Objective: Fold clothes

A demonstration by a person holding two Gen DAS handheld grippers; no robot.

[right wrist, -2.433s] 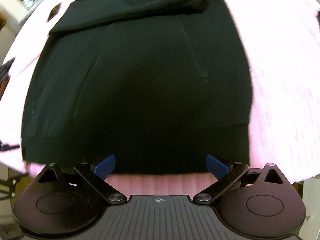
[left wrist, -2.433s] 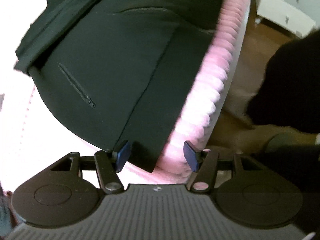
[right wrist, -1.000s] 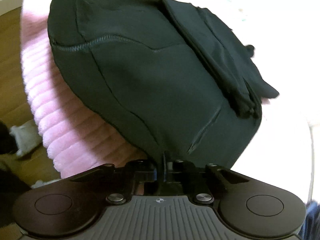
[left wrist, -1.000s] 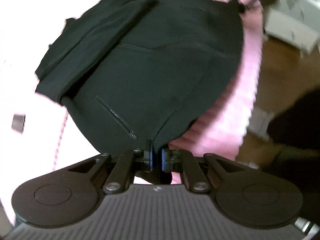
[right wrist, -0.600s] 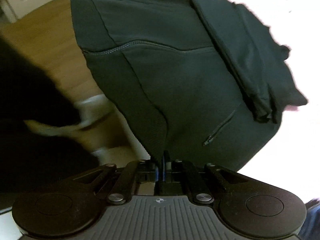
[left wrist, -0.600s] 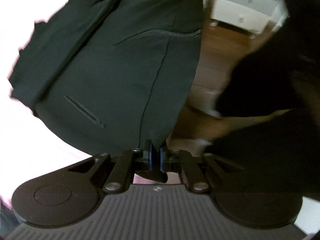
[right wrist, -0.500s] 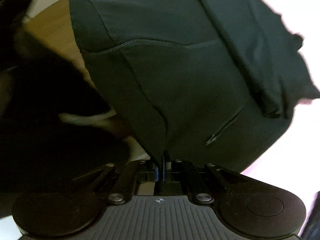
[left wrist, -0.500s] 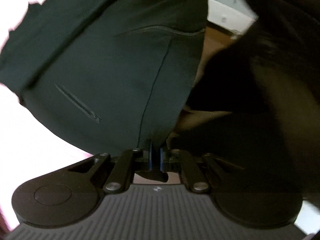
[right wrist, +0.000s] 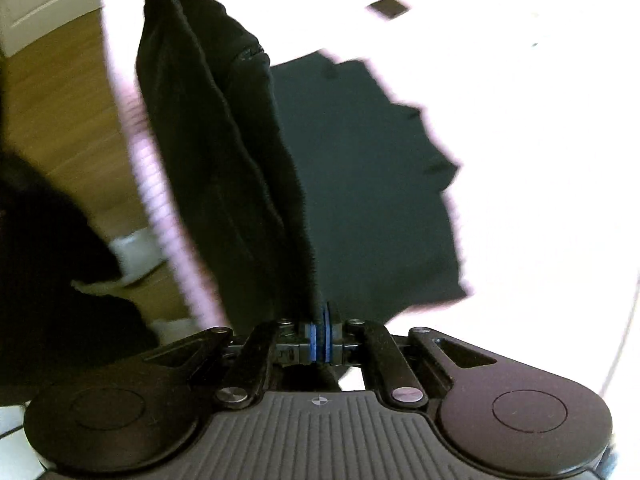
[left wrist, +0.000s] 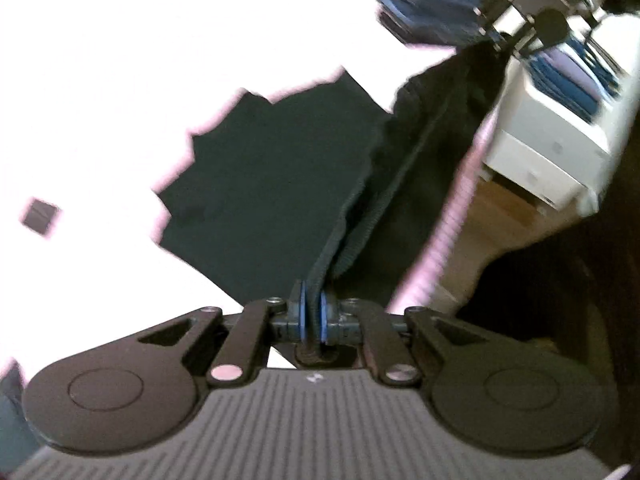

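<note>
No writing can be read. One dark jacket (left wrist: 280, 184), with a ribbed hem, lies partly on the pink bed (left wrist: 100, 80), its near edge lifted. The left claw (left wrist: 313, 317) pinches one hem corner; the right claw (right wrist: 321, 338) pinches the other. One small dark square (left wrist: 40, 216) lies on the bed beyond the jacket.

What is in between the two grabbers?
The hem of the black jacket stretches between them: the left gripper pinches one end, the right gripper the other, shown in both wrist views.
</note>
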